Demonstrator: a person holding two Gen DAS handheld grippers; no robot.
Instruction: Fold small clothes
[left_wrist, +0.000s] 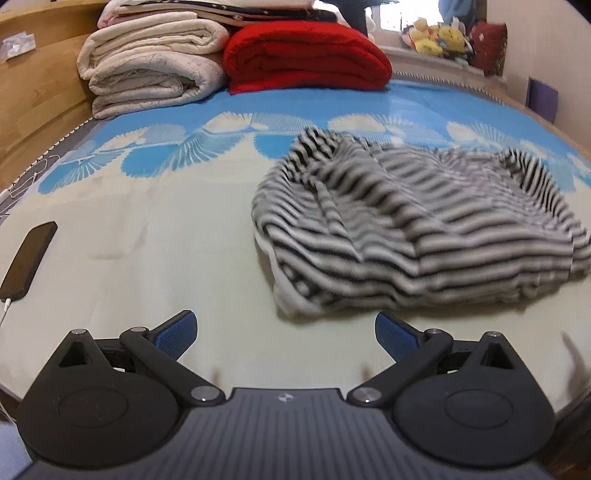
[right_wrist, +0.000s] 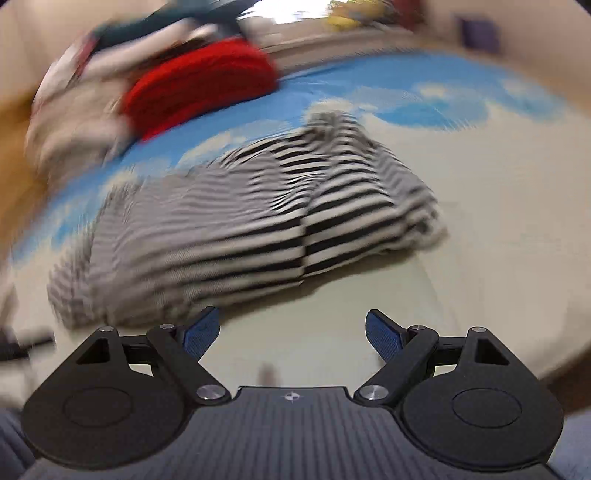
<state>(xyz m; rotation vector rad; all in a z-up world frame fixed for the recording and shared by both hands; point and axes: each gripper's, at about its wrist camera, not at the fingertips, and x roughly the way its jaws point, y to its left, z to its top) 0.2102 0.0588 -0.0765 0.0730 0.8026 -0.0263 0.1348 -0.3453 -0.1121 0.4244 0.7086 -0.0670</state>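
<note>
Nearest the camera, the left claw (left_wrist: 286, 332) was seen spread wide with nothing between its blue pads, held just short of the striped garment (left_wrist: 417, 229). The right claw (right_wrist: 291, 332) was likewise gaping and empty, its left pad just beside the garment's near hem; that view was smeared by motion blur, so fine detail could not be made out. The striped garment itself was found lying in a rumpled heap on the bed (left_wrist: 147, 229), its cloth bunched and doubled over in places, no neat fold yet made. The step in hand was judged to be the approach, before any grasp. For the next move, a near edge or corner would have to be picked out on each side and pinched, so the cloth could be spread flat. Beyond the garment, a red blanket (left_wrist: 306, 59) and a cream blanket (left_wrist: 147, 66) were stacked.
</note>
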